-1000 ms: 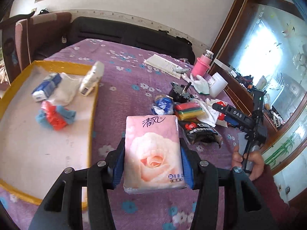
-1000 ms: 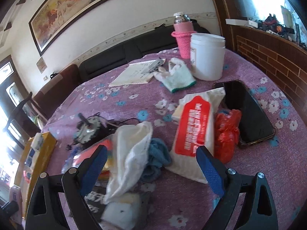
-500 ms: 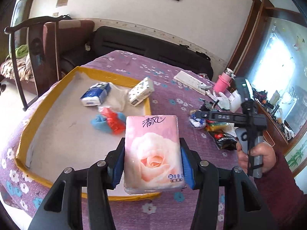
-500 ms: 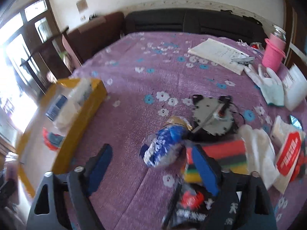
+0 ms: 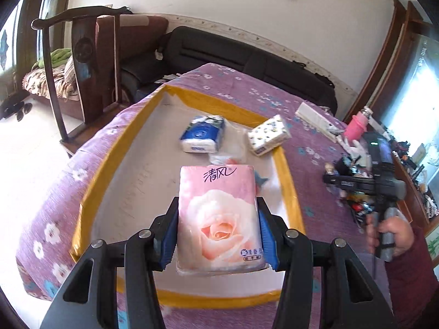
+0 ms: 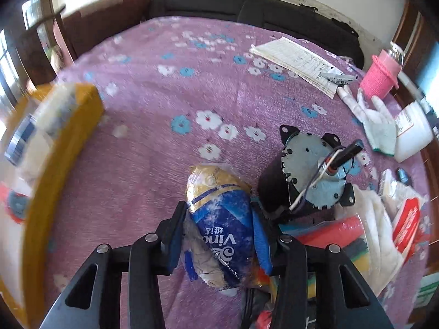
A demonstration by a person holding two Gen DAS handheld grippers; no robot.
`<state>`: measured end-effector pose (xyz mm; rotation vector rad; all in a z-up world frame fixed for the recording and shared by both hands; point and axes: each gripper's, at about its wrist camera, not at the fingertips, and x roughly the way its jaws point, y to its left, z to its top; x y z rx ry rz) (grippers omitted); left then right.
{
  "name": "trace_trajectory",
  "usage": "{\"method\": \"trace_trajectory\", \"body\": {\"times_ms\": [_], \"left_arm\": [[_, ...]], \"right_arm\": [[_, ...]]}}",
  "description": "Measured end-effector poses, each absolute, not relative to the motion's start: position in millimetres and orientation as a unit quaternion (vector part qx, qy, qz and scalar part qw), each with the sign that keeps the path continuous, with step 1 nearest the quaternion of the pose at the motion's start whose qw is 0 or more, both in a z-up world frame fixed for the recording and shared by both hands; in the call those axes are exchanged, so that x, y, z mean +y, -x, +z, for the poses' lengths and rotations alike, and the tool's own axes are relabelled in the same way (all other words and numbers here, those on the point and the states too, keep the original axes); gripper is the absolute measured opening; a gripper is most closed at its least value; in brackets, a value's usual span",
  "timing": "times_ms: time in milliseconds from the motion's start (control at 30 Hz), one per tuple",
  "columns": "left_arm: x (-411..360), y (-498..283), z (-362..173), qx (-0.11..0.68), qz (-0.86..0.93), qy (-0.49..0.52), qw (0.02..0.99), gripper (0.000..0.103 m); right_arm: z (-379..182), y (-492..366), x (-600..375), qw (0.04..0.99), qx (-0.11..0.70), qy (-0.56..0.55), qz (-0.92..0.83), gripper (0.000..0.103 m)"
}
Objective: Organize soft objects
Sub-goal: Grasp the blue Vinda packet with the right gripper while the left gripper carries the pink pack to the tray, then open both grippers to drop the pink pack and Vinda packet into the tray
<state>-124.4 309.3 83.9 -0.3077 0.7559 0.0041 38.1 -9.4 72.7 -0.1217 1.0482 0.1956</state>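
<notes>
Tissue pack (image 5: pixel 219 216), pink with a rose print, sits clamped between the blue pads of the left gripper (image 5: pixel 218 234), its long axis running straight out along the fingers. Directly beyond and below it lies the yellow-rimmed tray (image 5: pixel 285 170), so the left hand is the nearer one for a drop there, and the pack looks set to go in lengthways. Further in, a blue tissue pack (image 5: pixel 203 134) and a spotted one (image 5: pixel 269 134) already rest on the tray floor. A second ago that tray stood off to the left; now it lies dead ahead. Over on the right, the right gripper (image 6: pixel 219 233) has just been closing, and its pads now squeeze a blue wrapped roll (image 6: pixel 222 219) on the purple cloth (image 6: pixel 164 96), long axis pointing away, beside the small motor (image 6: pixel 310 175). A second ago those jaws stood wide over other items.
</notes>
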Motion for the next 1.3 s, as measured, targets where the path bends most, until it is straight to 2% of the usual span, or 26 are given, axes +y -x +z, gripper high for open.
{"method": "trace_trajectory", "body": {"times_ms": [167, 367, 500, 567, 700, 800, 833, 933, 1133, 1300], "left_arm": [[324, 76, 76, 0.407, 0.028, 0.134, 0.903, 0.051], [338, 14, 61, 0.45, 0.066, 0.135, 0.88, 0.053], [358, -10, 60, 0.446, 0.083, 0.17, 0.875, 0.065], [366, -7, 60, 0.438, 0.077, 0.198, 0.873, 0.066], [371, 7, 60, 0.416, 0.075, 0.231, 0.876, 0.079], [370, 9, 57, 0.416, 0.082, 0.224, 0.878, 0.079], [369, 8, 57, 0.418, 0.084, 0.217, 0.878, 0.08], [359, 7, 52, 0.439, 0.093, 0.174, 0.877, 0.085], [342, 19, 44, 0.47, 0.085, 0.123, 0.87, 0.086], [353, 38, 53, 0.443, 0.053, 0.175, 0.878, 0.086]], "right_arm": [[103, -25, 5, 0.868, 0.471, 0.013, 0.154, 0.048], [124, -6, 57, 0.86, 0.45, 0.011, 0.239, 0.049], [121, -11, 96, 0.841, 0.463, 0.001, 0.28, 0.049], [117, -12, 112, 0.834, 0.467, -0.005, 0.293, 0.049], [106, -18, 138, 0.822, 0.48, -0.008, 0.307, 0.05], [96, -26, 153, 0.819, 0.484, -0.009, 0.309, 0.059], [94, -30, 155, 0.818, 0.485, -0.011, 0.309, 0.066], [96, -30, 147, 0.814, 0.479, -0.044, 0.324, 0.075], [122, -28, 101, 0.837, 0.434, -0.107, 0.316, 0.076], [129, -34, 92, 0.846, 0.427, -0.106, 0.301, 0.073]]}}
